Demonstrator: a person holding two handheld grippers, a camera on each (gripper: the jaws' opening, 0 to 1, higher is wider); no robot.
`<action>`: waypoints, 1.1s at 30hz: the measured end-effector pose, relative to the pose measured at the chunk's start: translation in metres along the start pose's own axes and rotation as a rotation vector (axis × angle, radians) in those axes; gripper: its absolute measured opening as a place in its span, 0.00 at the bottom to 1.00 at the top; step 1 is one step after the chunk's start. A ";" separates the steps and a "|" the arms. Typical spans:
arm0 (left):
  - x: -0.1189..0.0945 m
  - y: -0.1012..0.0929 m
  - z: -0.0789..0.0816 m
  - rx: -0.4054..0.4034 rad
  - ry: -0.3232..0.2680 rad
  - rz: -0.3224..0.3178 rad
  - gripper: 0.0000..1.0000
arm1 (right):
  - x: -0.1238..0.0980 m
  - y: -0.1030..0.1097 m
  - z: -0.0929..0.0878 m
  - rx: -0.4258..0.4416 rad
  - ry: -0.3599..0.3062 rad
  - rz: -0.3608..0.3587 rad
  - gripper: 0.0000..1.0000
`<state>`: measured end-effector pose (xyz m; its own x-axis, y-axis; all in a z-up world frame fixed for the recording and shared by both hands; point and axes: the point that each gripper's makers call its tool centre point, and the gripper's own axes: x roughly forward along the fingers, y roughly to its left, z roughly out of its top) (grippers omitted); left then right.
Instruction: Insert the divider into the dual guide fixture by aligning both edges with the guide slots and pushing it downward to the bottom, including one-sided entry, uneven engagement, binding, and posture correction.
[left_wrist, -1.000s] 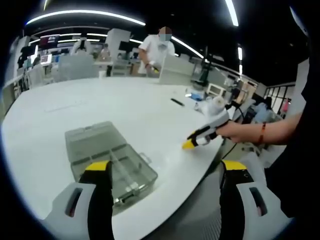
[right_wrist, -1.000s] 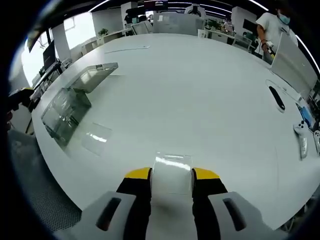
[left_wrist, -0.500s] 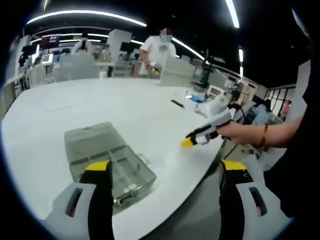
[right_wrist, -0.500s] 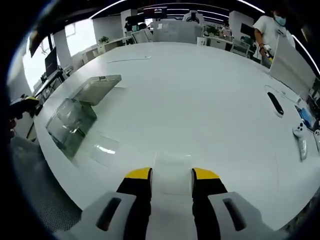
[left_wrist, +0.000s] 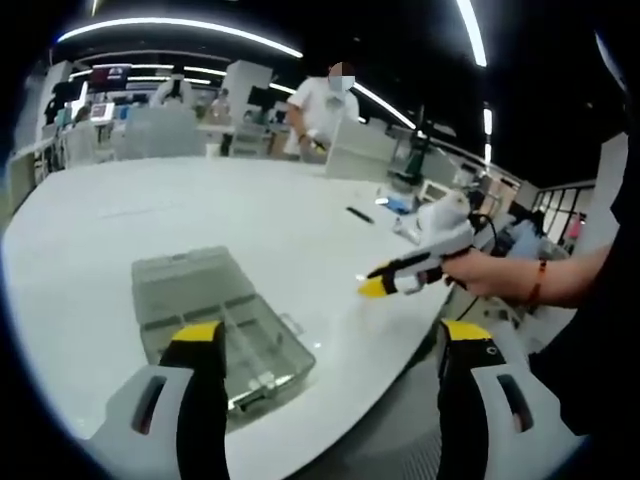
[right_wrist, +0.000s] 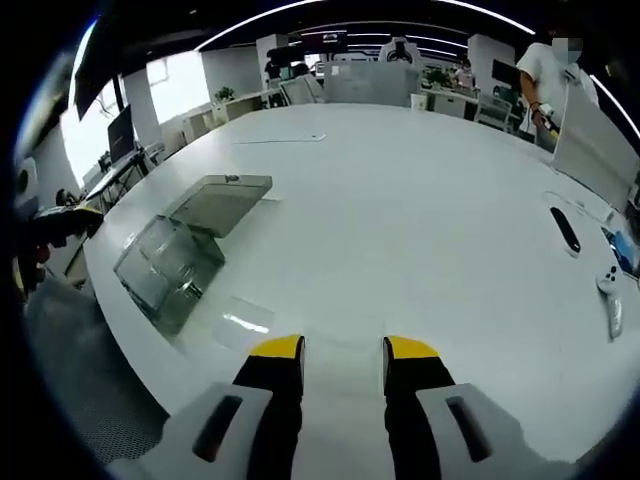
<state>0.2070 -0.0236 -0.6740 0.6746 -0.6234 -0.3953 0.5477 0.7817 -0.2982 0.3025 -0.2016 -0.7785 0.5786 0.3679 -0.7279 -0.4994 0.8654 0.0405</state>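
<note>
1. In the left gripper view my left gripper (left_wrist: 330, 360) hangs over the near edge of the white table (left_wrist: 150, 215); its jaws stand wide apart with nothing between them.
2. The fixture (left_wrist: 215, 325), a clear grey-tinted box with its lid laid open flat behind it, sits on the table just ahead of my left jaw; that jaw's yellow tip overlaps the box's near edge in the picture, but I cannot tell whether it touches.
3. To the right in that view, a hand (left_wrist: 490, 272) holds the right gripper (left_wrist: 372, 287), its yellow tips close above the table edge, well apart from the fixture.
4. In the right gripper view the right gripper (right_wrist: 343, 352) has its jaws a narrow gap apart; a clear sheet seems to lie in the gap, but it is too faint for me to say whether the jaws hold it, so I cannot tell its state.
5. A clear divider (right_wrist: 238, 318) lies flat on the table, just ahead and to the left of the right jaws, between them and the fixture (right_wrist: 178, 258); it is near the fixture and not in it.
6. Further right on the table lie a dark flat object (right_wrist: 565, 228) and a white controller (right_wrist: 610, 290); a person in white (right_wrist: 545, 80) stands at the far side.
</note>
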 end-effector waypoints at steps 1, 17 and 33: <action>0.000 0.000 0.000 -0.002 -0.001 -0.002 0.85 | 0.000 0.002 0.001 -0.007 -0.004 0.003 0.27; 0.000 0.007 0.006 -0.036 -0.027 0.029 0.84 | -0.007 0.044 0.032 -0.032 -0.102 0.122 0.27; -0.002 0.015 0.013 -0.088 -0.067 0.036 0.81 | -0.013 0.096 0.050 -0.118 -0.142 0.221 0.27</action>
<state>0.2197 -0.0108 -0.6664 0.7260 -0.5925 -0.3490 0.4792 0.8000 -0.3612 0.2789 -0.1062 -0.7308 0.5277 0.5944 -0.6069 -0.6904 0.7163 0.1012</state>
